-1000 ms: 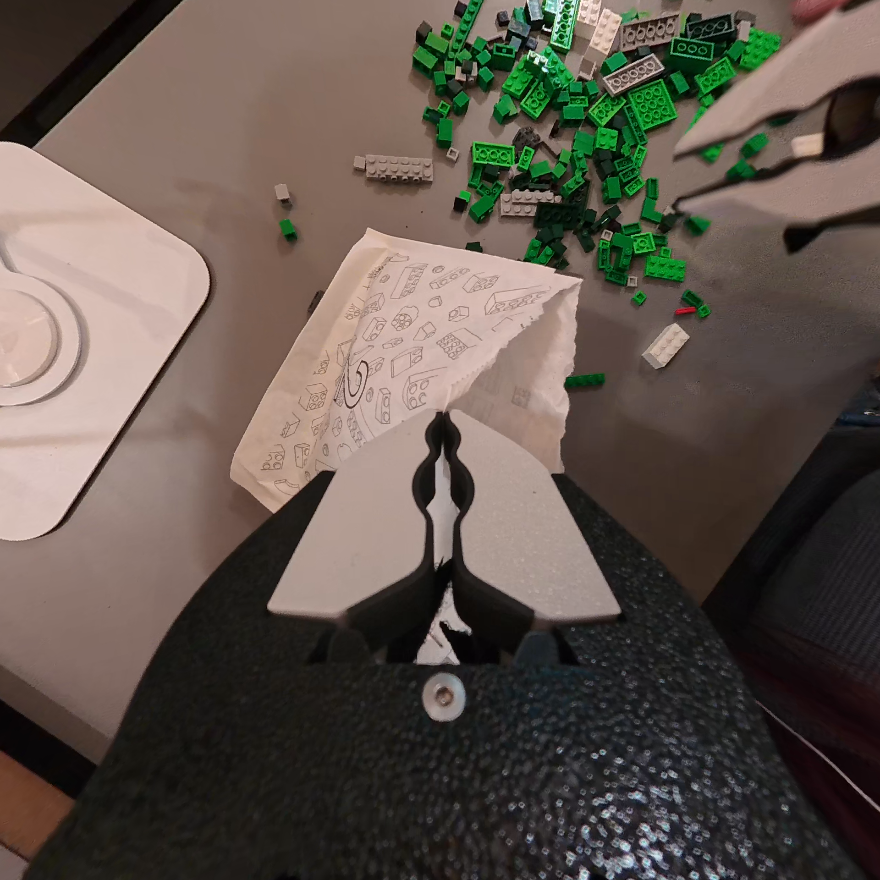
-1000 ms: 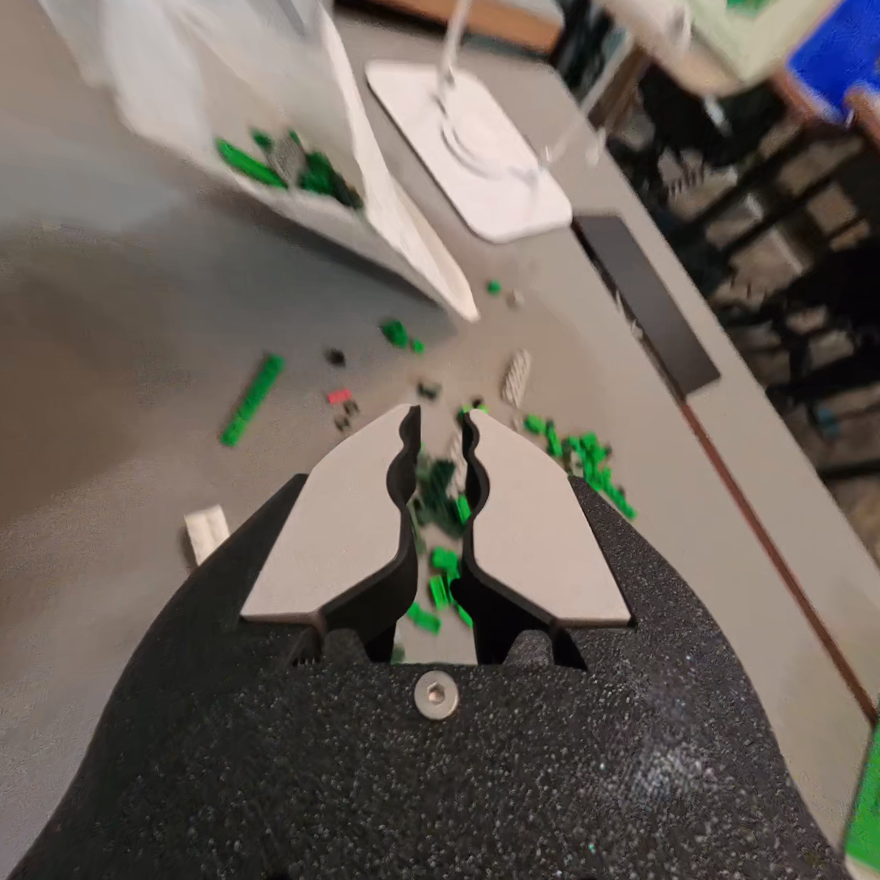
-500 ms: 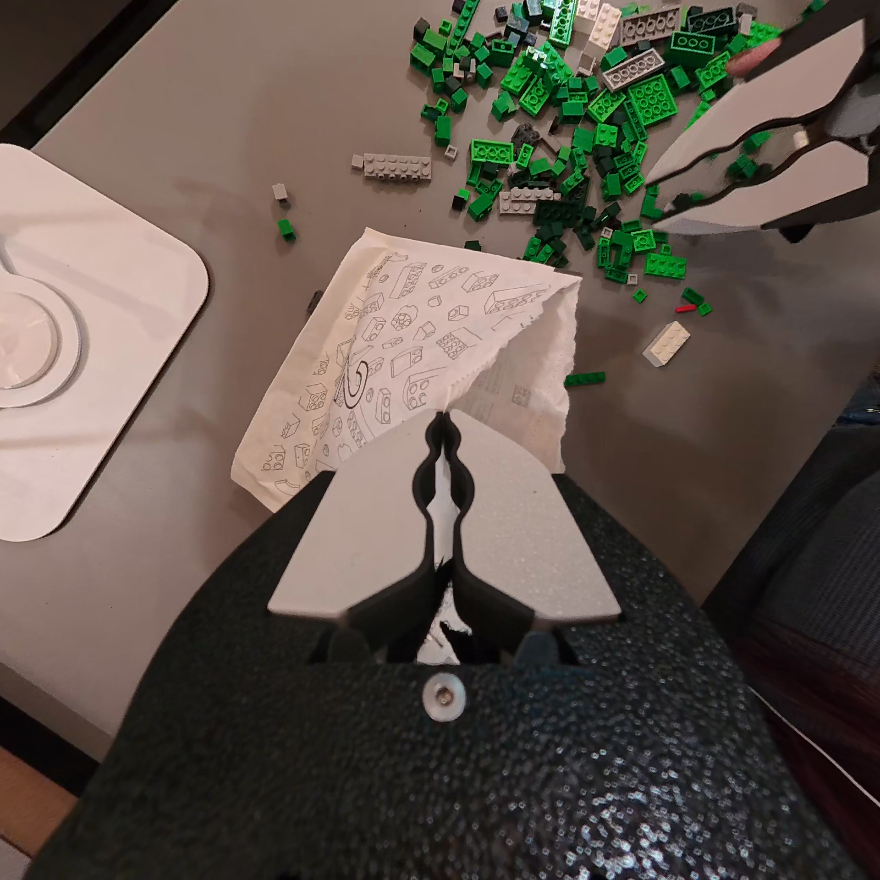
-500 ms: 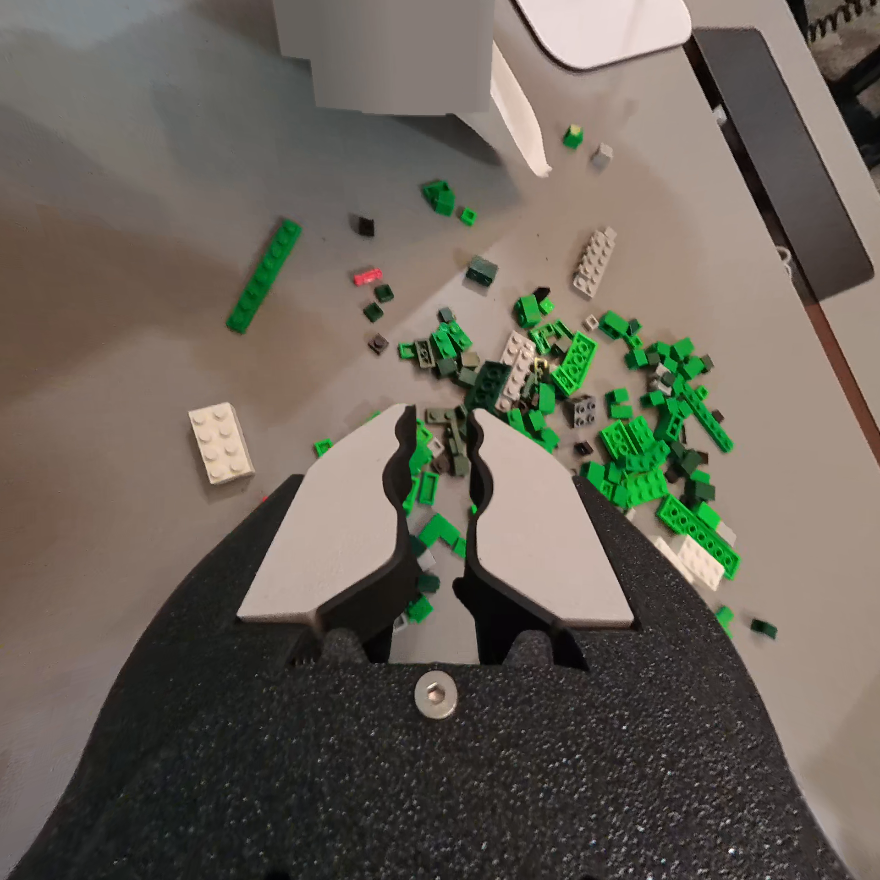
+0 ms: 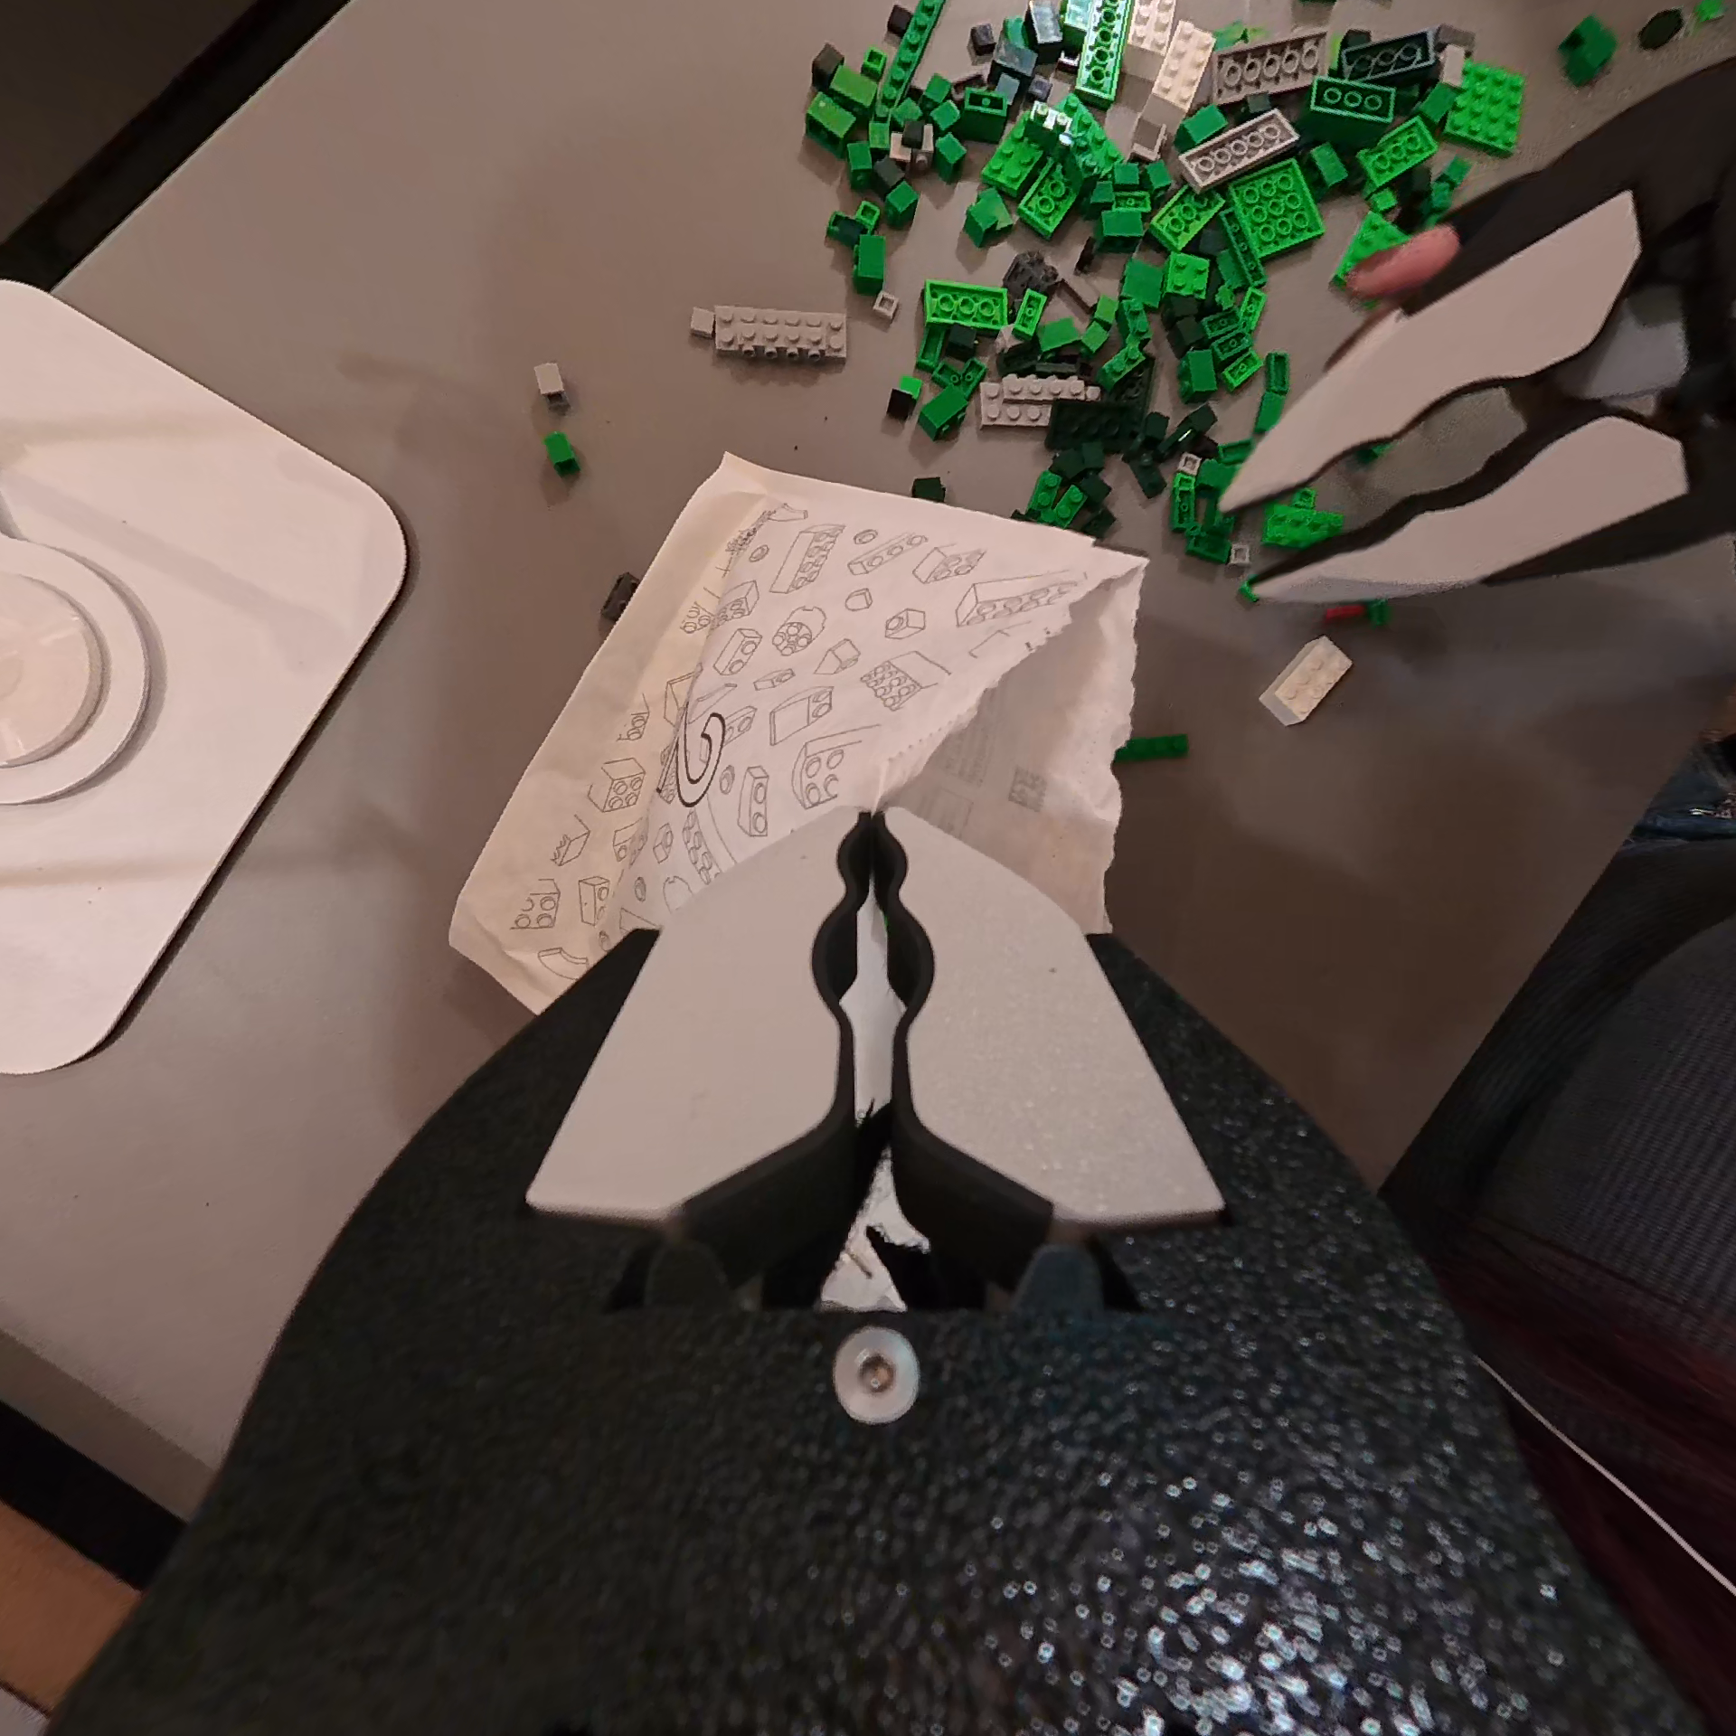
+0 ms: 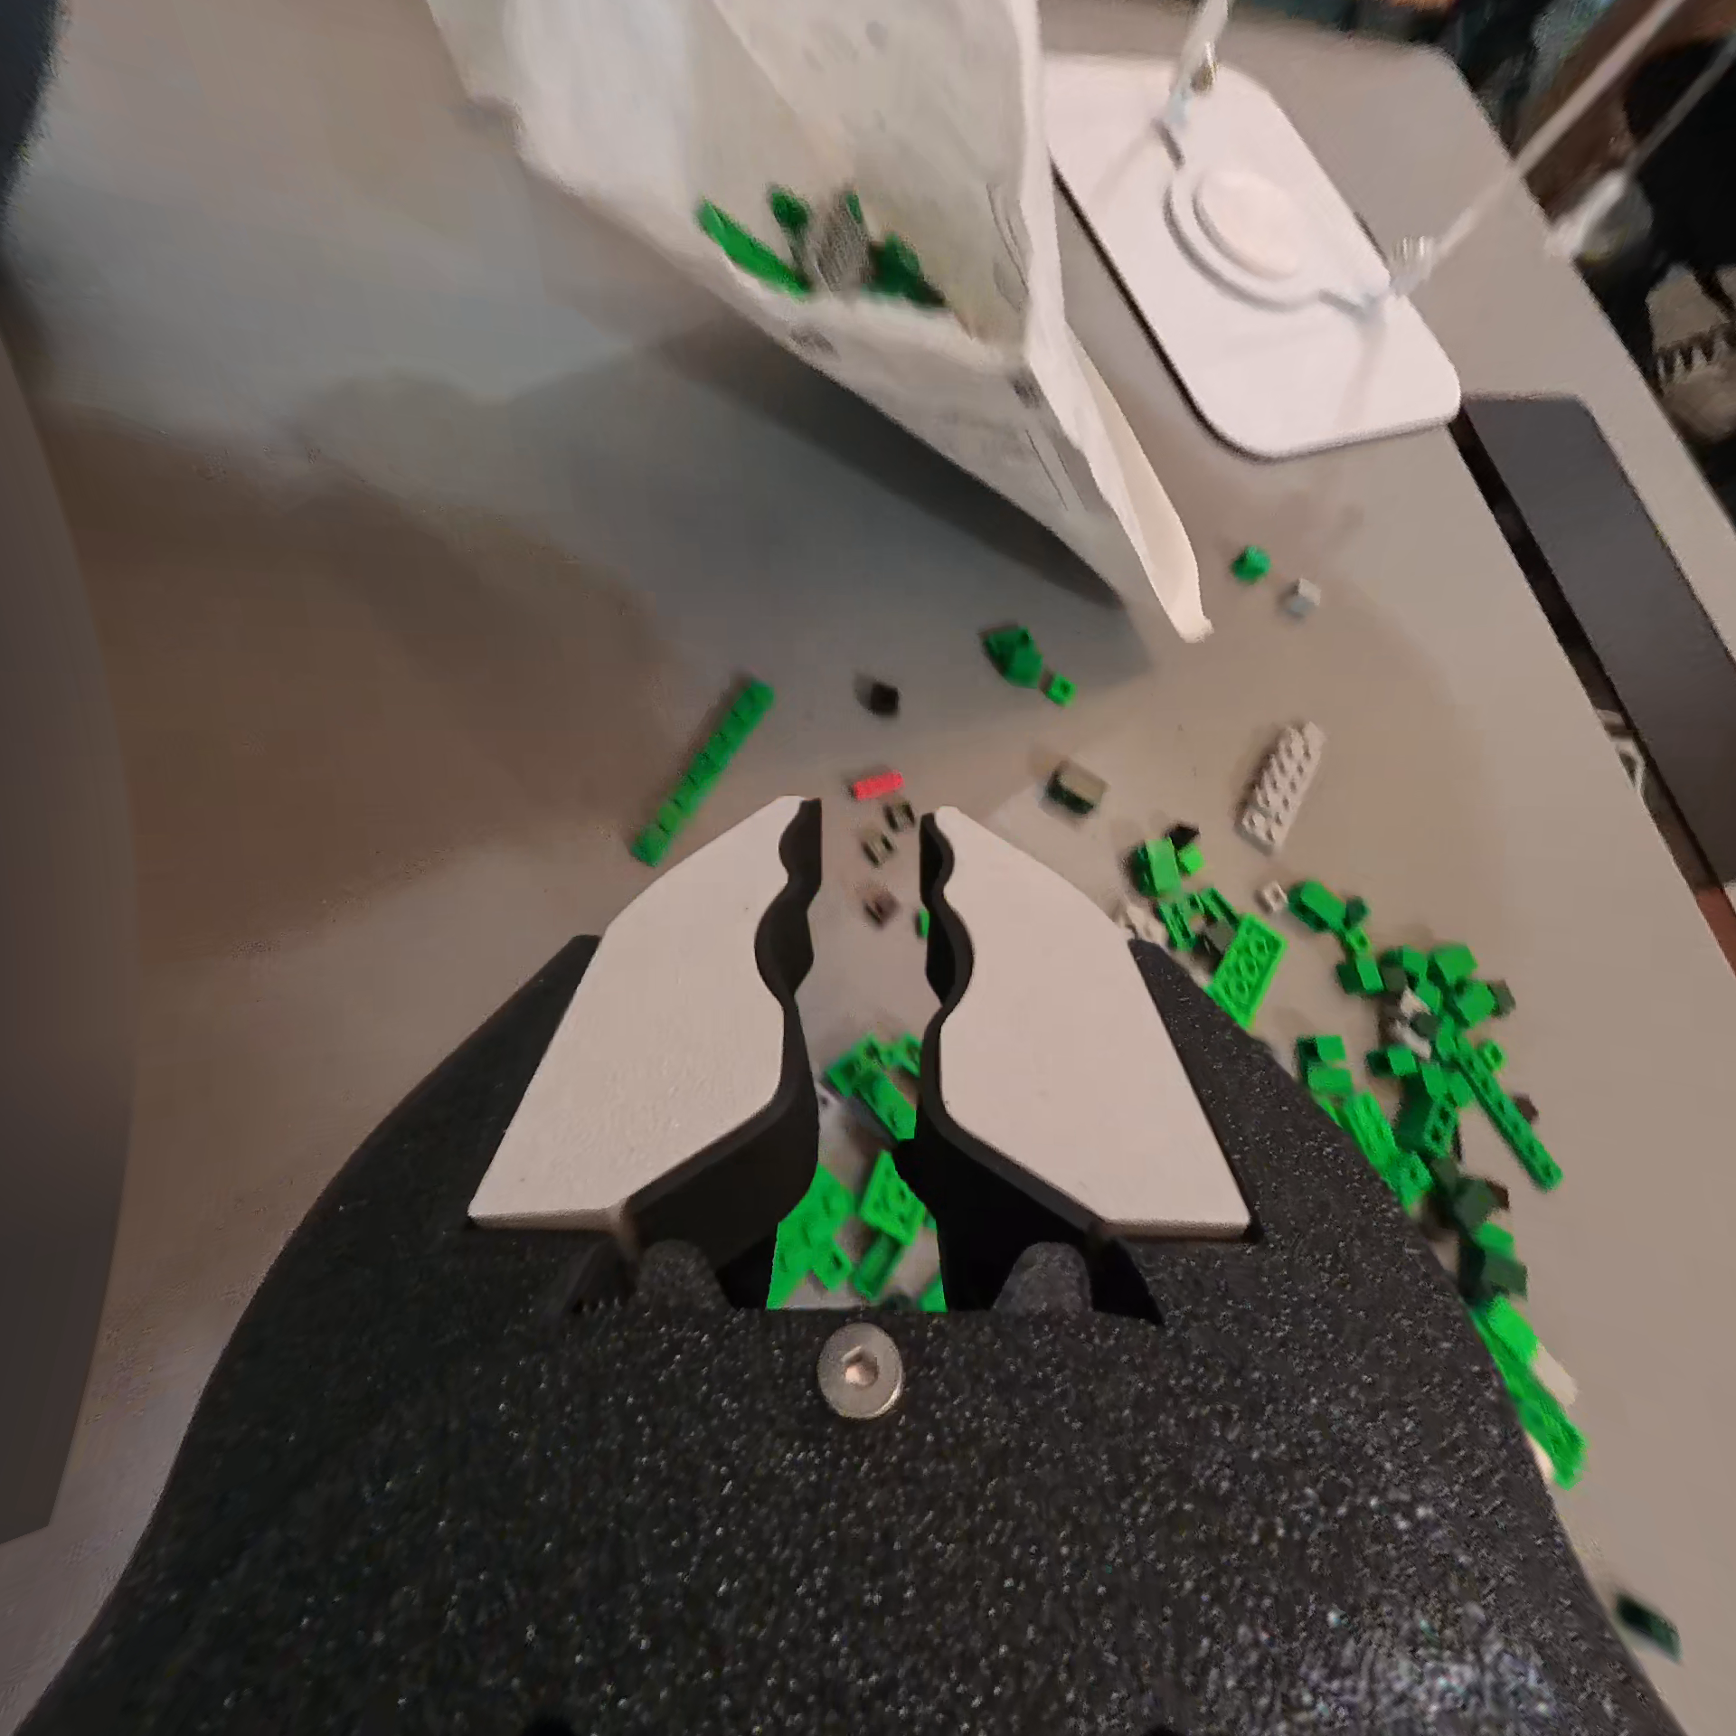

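The grey worktop [image 5: 395, 235] carries all items; positions below are given relative to the white paper bag [image 5: 808, 676], which is printed with brick outlines.

The white rounded-square base plate [image 5: 188, 658], with a clear disc and clear rods rising from it, sits on the far side of the bag from the bricks, apart from it. A black strip [image 6: 1597, 601] lies at the worktop edge beyond the plate.

The bag is held up off the worktop, mouth open and turned toward the brick pile. In the right wrist view several green and grey bricks [image 6: 827, 254] lie inside the bag, near its lower wall; this area is blurred.

The pile of green, dark green, grey and white bricks [image 5: 1174, 235] is spread on the worktop beyond the bag mouth. Loose pieces lie between pile and bag: a long green plate [image 6: 705, 770], a white brick [image 5: 1306, 678], a grey studded plate [image 6: 1282, 784] and a small red piece [image 6: 876, 784].

The left gripper [image 5: 872, 827] is closed on the rear edge of the bag, with paper showing between the jaws.

The right gripper [image 6: 869, 817] hovers over the near edge of the pile, jaws narrowly parted and holding nothing. Its fingers point toward the bag mouth, with the red piece just ahead of the tips. It is the gripper nearer the loose bricks.
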The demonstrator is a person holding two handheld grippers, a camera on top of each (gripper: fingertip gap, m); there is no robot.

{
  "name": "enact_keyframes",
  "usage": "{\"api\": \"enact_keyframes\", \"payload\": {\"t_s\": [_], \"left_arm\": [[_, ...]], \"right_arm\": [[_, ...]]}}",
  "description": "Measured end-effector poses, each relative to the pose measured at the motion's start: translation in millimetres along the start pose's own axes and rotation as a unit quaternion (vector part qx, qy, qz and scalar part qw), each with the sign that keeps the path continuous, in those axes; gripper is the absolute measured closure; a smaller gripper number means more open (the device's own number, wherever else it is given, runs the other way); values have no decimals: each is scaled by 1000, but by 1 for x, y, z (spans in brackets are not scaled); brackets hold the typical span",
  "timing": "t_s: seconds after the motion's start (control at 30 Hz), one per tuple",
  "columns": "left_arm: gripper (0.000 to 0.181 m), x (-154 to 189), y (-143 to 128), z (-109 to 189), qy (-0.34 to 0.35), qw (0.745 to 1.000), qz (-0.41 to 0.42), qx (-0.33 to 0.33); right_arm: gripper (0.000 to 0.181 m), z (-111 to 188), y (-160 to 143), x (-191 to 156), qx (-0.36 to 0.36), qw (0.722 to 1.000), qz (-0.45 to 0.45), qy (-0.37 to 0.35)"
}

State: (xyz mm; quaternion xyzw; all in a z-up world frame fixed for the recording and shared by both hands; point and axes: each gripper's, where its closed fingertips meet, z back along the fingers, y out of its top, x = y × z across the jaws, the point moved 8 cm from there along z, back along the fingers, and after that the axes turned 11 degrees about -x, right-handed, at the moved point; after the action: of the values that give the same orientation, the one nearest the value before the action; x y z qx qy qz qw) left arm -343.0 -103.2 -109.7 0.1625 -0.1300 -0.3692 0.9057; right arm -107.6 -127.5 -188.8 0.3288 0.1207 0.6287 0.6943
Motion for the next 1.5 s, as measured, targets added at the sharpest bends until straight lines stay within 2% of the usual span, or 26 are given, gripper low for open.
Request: {"api": "enact_keyframes", "payload": {"t_s": [0.23, 0.37, 0.57, 0.8, 1.07, 1.3, 1.5], "left_arm": [[181, 3, 3, -3, -1, 1000, -7, -8], [181, 5, 2, -5, -3, 1000, -10, -17], [181, 1, -2, -2, 13, 1000, 7, -19], [181, 3, -11, -1, 56, 997, 42, -23], [181, 35, -31, -34, 106, 993, 57, -21], [179, 51, -32, -46, 154, 984, 81, 48], [143, 59, -38, -56, 166, 975, 125, 78]], "right_arm": [[163, 2, 58, -28, 111, 992, 55, 19], [165, -2, 73, -32, 139, 987, 82, -5], [168, -7, 61, -26, 209, 976, 54, -16], [168, -13, 31, -14, 260, 960, 15, -106], [168, -5, 24, -6, 301, 946, -62, -104], [169, -6, 19, -2, 317, 939, -95, -92], [169, -4, 12, 6, 331, 931, -131, -84]]}}
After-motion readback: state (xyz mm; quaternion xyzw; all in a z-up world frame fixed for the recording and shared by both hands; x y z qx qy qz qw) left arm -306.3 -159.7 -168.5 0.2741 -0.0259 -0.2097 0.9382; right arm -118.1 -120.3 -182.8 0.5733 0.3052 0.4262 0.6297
